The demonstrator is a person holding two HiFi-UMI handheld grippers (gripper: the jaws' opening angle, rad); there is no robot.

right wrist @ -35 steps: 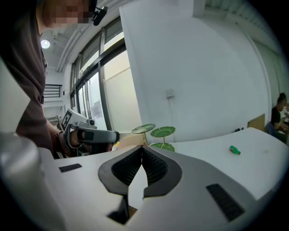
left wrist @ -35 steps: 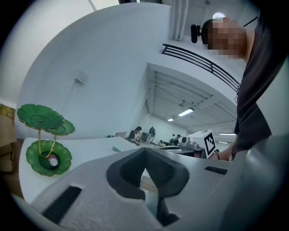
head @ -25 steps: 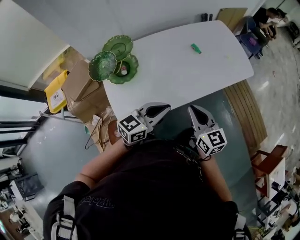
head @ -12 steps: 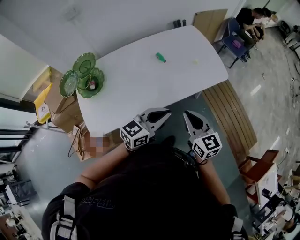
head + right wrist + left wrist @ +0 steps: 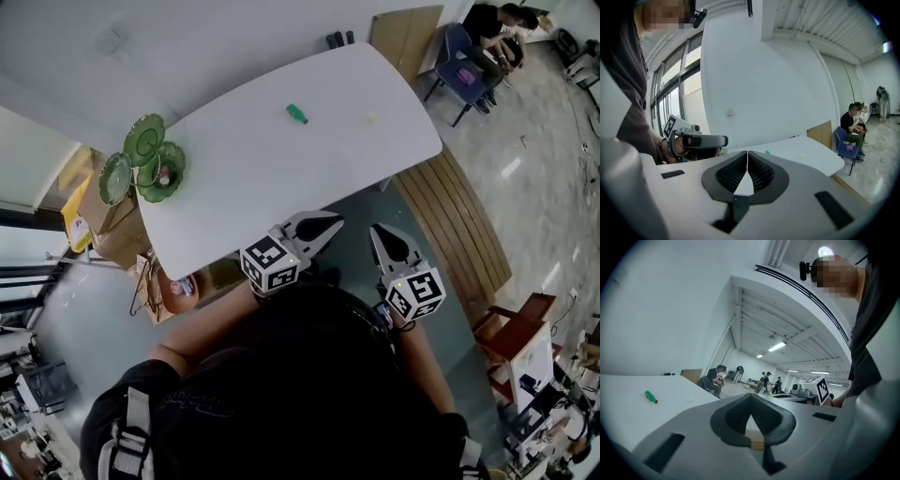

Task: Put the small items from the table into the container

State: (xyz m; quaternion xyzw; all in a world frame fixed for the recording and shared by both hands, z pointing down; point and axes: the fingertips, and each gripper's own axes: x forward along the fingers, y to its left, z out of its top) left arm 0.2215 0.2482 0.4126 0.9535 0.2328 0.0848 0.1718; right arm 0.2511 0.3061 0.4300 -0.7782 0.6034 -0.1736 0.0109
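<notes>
Green item [image 5: 296, 113] looks light, hard, likely rolly — pinch its middle; left hand-held gripper [image 5: 327, 227] and right hand-held gripper [image 5: 377, 232] both closed, empty.

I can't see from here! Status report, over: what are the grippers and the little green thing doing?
Left gripper shut, empty. Right gripper shut, empty. Green item on table, untouched. Nothing blocking.
</notes>
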